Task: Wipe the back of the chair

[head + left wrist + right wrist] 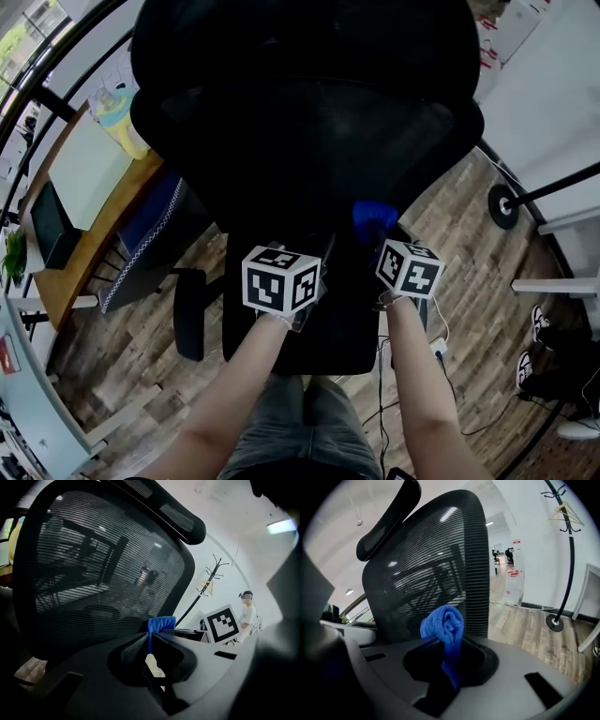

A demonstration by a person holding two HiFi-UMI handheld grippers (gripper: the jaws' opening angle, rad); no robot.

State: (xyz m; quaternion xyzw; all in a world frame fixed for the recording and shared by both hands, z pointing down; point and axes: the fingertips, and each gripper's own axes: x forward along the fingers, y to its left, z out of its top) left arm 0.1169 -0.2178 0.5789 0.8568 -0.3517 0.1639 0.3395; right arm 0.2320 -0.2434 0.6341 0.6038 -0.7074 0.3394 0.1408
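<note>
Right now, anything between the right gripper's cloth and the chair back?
Nothing visible. The right gripper holds the blue cloth bunched in its jaws, and the mesh chair back rises directly behind it with no object between. Whether cloth and mesh touch cannot be told.

1. Chair back [436, 569]: black mesh with fine horizontal ribs.
2. Cloth [445, 623]: plain bright blue.
3. Left gripper [149, 639] and right gripper [449, 648]: grey shells, and their cubes carry black squares on white.
4. Floor [534, 630]: brown wood planks with streaky grain.
5. Coat stand [569, 550], far right: black.
6. Desk [84, 253], left: tan wood edge, pale green top.
</note>
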